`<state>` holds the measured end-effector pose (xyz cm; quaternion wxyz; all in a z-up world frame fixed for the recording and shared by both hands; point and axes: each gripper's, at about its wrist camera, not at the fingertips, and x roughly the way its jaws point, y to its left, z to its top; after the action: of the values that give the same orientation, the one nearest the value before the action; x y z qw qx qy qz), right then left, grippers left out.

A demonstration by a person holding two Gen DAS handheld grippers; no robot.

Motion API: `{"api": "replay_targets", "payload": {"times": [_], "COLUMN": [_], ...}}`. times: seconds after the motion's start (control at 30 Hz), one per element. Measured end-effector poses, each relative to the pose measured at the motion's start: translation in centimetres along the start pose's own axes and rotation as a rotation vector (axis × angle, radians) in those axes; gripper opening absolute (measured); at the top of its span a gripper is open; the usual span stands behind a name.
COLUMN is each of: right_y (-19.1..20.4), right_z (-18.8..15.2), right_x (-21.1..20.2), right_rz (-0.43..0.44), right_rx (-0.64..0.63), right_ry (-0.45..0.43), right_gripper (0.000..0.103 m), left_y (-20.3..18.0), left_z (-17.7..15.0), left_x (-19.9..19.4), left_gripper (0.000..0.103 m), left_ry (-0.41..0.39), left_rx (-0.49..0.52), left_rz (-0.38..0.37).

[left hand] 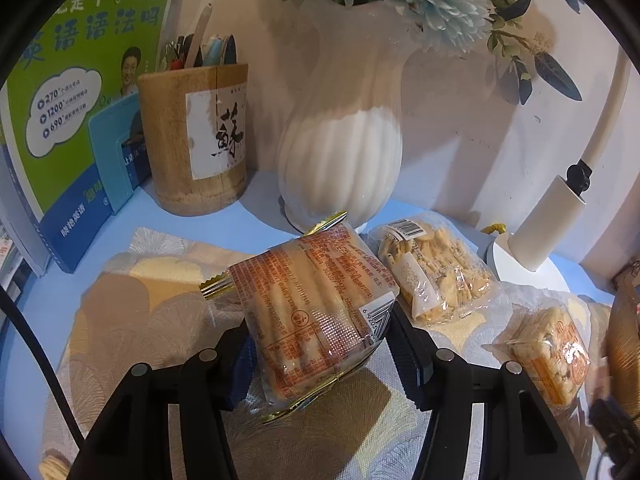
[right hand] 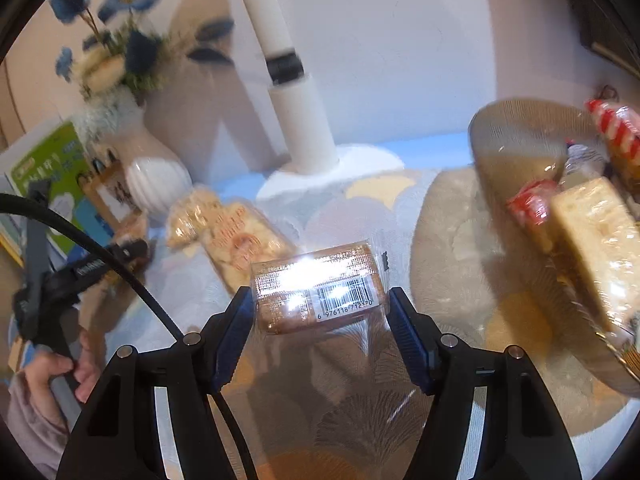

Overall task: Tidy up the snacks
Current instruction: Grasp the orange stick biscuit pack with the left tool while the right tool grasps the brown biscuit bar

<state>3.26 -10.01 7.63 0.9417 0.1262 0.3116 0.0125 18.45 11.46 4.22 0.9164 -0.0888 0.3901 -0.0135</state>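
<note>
Clamped between the blue-padded fingers of the left claw [left hand: 320,344] is an orange-printed clear packet of long biscuit sticks [left hand: 316,316], lifted above the fan-patterned cloth [left hand: 132,312] on the pale blue desk [left hand: 248,220]. Beyond and left of this claw a bamboo pen pot [left hand: 196,140] holds pens and a wooden stick; straight ahead a ribbed white vase [left hand: 340,156] holds pale blue flowers. Ahead and right of it lie a clear bag of small crackers [left hand: 436,272] and a wrapped puffed-rice cake [left hand: 548,352]. The right claw [right hand: 320,308] grips a brown wrapped snack with a barcode [right hand: 316,288] by its ends. To its right a tilted, translucent brown basket [right hand: 516,136] contains red-and-white wrapped sweets [right hand: 612,124] and a pale wrapped slab [right hand: 596,236].
</note>
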Motion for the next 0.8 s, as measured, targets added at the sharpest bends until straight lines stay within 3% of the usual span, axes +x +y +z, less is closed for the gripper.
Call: {"api": "replay_targets", "payload": {"times": [0.1, 0.27, 0.8], "right_y": [0.9, 1.4, 0.1], "right_z": [0.1, -0.1, -0.1], "right_x": [-0.2, 1.0, 0.6], "right_rz": [0.002, 0.043, 0.117], "right_rx": [-0.040, -0.054, 0.036], "right_ry": [-0.025, 0.009, 0.002], "right_gripper": [0.066, 0.066, 0.066], "left_y": [0.2, 0.4, 1.0], "left_z": [0.0, 0.1, -0.3], "left_x": [-0.5, -0.5, -1.7], "left_gripper": [0.058, 0.058, 0.058], "left_ry": [-0.011, -0.019, -0.070], "left_rx": [0.006, 0.000, 0.026], "left_rz": [0.011, 0.023, 0.018]}}
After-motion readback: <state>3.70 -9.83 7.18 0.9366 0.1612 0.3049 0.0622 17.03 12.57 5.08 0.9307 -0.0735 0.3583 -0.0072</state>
